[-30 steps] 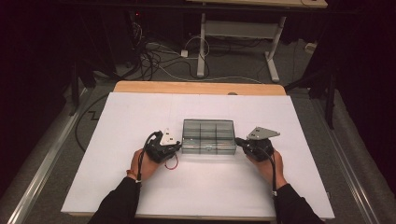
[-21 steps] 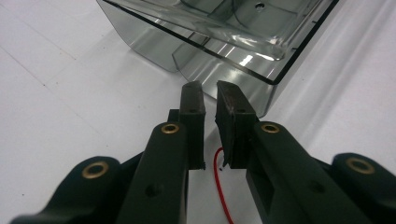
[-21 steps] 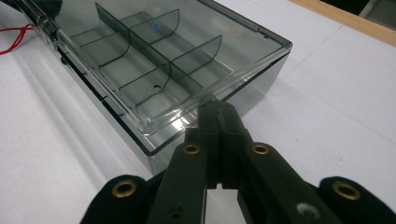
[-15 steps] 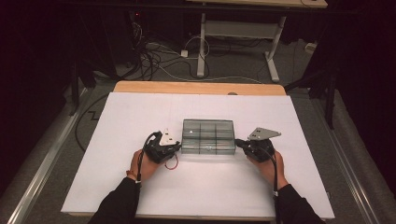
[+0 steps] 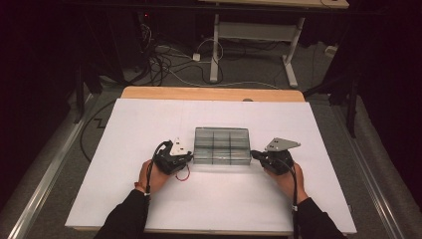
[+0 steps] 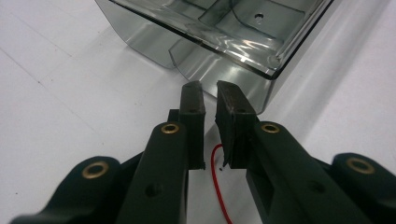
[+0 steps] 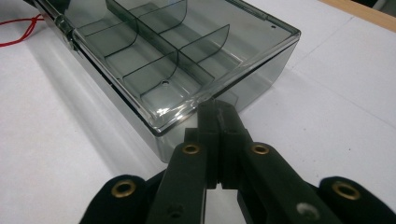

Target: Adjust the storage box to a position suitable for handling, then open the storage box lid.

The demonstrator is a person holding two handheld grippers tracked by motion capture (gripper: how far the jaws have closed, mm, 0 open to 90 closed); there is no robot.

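A smoky clear plastic compartment box (image 5: 222, 145) lies lid-open at the middle of the white table (image 5: 139, 124); its dividers show in the left gripper view (image 6: 224, 37) and the right gripper view (image 7: 163, 56), and the compartments look empty. My left gripper (image 5: 188, 157) rests at the box's left end, its jaws (image 6: 209, 91) a narrow gap apart with nothing between them, tips just short of the box wall. My right gripper (image 5: 255, 154) sits at the box's right end, jaws (image 7: 217, 109) shut together, tips against the corner of the box. A hand holds each gripper.
A thin red wire (image 5: 183, 175) loops on the table under the left gripper (image 6: 219, 186) and shows beyond the box (image 7: 18, 30). A wooden strip (image 5: 214, 93) edges the far side. Cables (image 5: 174, 55) and a desk frame (image 5: 293, 69) are on the floor behind.
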